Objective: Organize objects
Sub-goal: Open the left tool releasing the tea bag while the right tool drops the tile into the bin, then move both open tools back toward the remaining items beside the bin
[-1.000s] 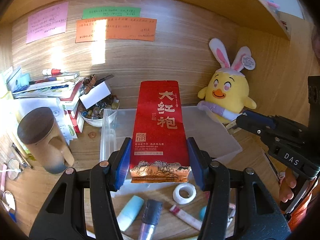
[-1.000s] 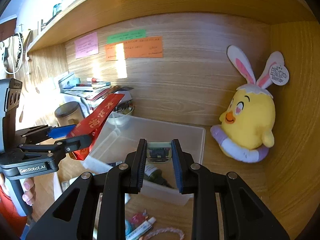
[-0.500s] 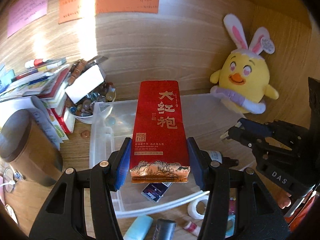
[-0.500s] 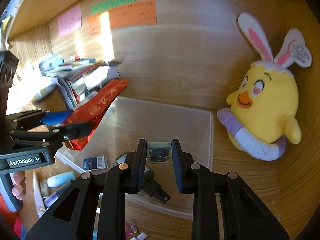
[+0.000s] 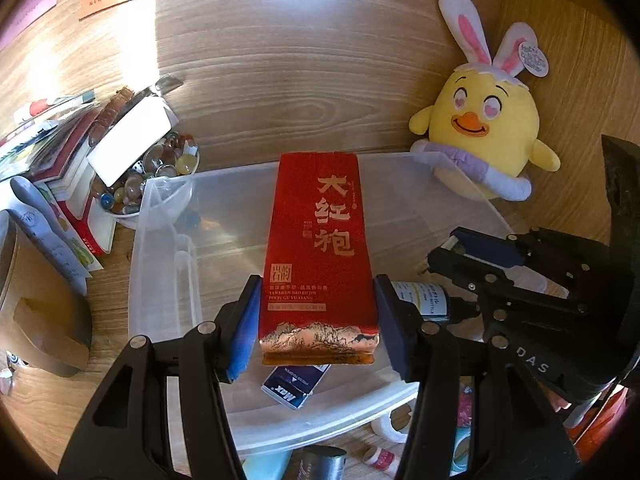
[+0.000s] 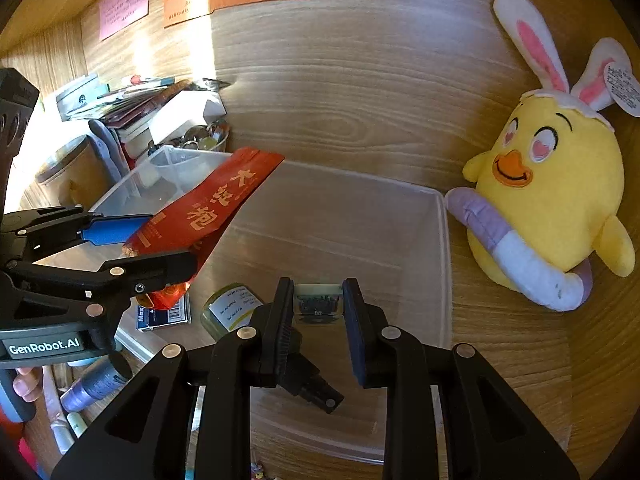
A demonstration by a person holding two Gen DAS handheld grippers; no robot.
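Observation:
My left gripper [image 5: 316,320] is shut on a red tea packet [image 5: 318,252] with gold characters and holds it over the clear plastic bin [image 5: 160,248]. The packet also shows in the right wrist view [image 6: 208,208], tilted above the bin [image 6: 442,264]. My right gripper [image 6: 318,304] is shut on a small green circuit board [image 6: 318,302] and holds it above the bin's middle. It shows in the left wrist view [image 5: 448,252] at the right. In the bin lie a blue card box [image 5: 294,384], a labelled jar [image 6: 232,308] and a black part [image 6: 316,390].
A yellow bunny-eared chick plush [image 6: 548,208] sits right of the bin against the wooden wall. A bowl of glass beads [image 5: 160,168], stacked books [image 5: 68,144] and a brown cup [image 5: 44,320] stand to the left. Tubes and tape [image 5: 390,426] lie before the bin.
Both grippers have moved forward and down over the bin, each still holding its object. The bin's contents have come into view beneath them.

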